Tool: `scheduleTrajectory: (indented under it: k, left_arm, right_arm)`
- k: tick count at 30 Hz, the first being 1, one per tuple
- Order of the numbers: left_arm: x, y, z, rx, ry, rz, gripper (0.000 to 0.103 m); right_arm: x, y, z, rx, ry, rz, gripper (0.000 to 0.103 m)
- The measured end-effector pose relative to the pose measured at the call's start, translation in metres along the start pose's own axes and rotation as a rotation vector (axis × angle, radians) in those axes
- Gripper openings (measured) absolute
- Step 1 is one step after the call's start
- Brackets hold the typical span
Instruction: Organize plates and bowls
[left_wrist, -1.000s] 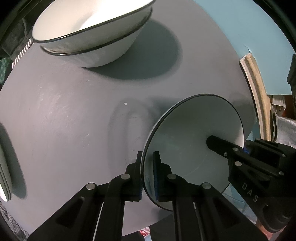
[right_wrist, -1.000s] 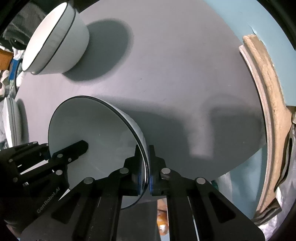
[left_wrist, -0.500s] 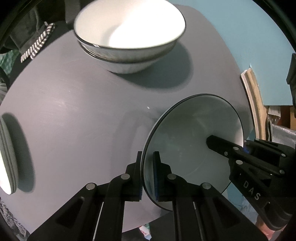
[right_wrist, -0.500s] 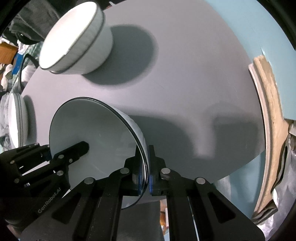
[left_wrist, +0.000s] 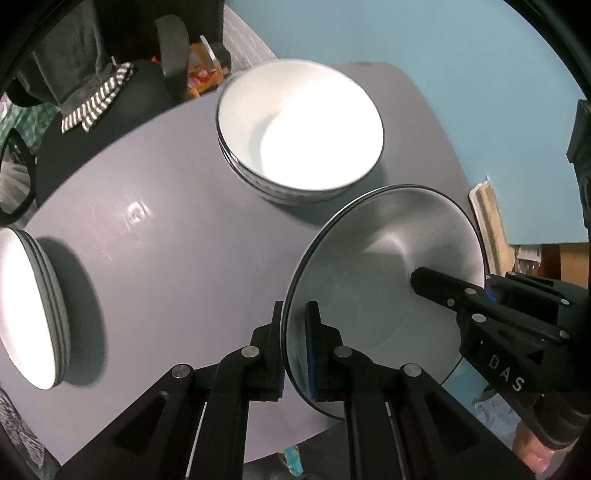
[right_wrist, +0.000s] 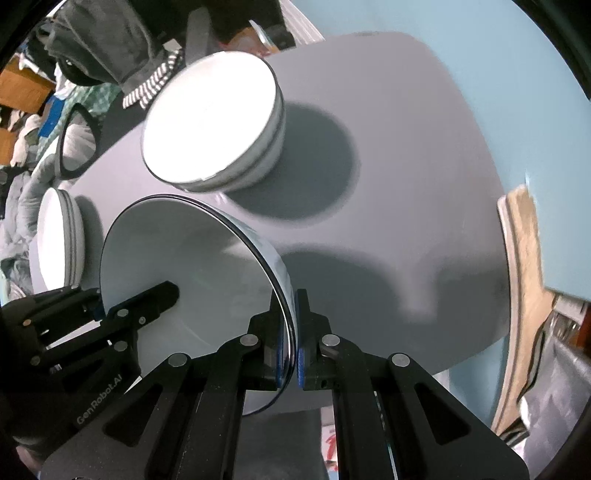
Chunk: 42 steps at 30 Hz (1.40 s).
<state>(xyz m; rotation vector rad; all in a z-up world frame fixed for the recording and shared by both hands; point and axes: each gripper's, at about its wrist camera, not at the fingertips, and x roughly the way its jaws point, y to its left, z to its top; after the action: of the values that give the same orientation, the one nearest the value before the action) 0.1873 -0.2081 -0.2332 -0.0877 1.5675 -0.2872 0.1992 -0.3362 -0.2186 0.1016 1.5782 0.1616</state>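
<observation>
A white bowl with a thin black rim (left_wrist: 388, 280) (right_wrist: 192, 273) hangs above the grey round table (left_wrist: 166, 258) (right_wrist: 406, 184), held from both sides. My left gripper (left_wrist: 294, 343) is shut on its near-left rim. My right gripper (right_wrist: 291, 332) is shut on the opposite rim and shows in the left wrist view (left_wrist: 436, 284) reaching into the bowl. Beyond the held bowl, a stack of white bowls (left_wrist: 299, 129) (right_wrist: 214, 118) sits on the table. A stack of white plates (left_wrist: 29, 306) (right_wrist: 59, 236) rests at the table's left edge.
A dark chair with clothes and a striped cloth (left_wrist: 92, 96) (right_wrist: 147, 85) stands behind the table. A beige curved frame (left_wrist: 491, 221) (right_wrist: 524, 277) leans by the light blue wall on the right. Clutter lies on the floor to the left (right_wrist: 22, 110).
Both grippers have risen with the bowl between them. The table has dropped away, and the bowl stack and plate stack now sit more fully in view, nearer the held bowl.
</observation>
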Motion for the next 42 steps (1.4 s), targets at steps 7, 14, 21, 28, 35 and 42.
scheduleTrajectory:
  k: [7,14,21,28,35,42]
  left_arm:
    - [-0.017,0.010,0.014,-0.020,-0.040,0.007,0.009]
    - [-0.029,0.014,0.033,-0.037,-0.068,0.018,0.009]
    - [-0.035,0.016,0.055,-0.042,-0.091,0.041,0.009]
    - [-0.031,0.026,0.075,-0.075,-0.099,0.051,0.009]
    - [-0.021,0.028,0.086,-0.090,-0.081,0.069,0.010]
    - [-0.010,0.031,0.094,-0.097,-0.057,0.083,0.011]
  right_arm:
    - [0.008,0.001,-0.008,-0.047,-0.024,-0.002,0.006]
    - [-0.007,0.005,0.009,-0.078,-0.042,-0.011,0.006]
    - [-0.011,0.008,0.031,-0.079,-0.041,-0.001,0.006]
    - [-0.007,0.010,0.053,-0.082,-0.032,-0.002,0.006]
    - [0.006,0.010,0.074,-0.090,0.002,-0.002,0.006]
    - [0.019,0.011,0.085,-0.109,0.031,-0.014,0.006]
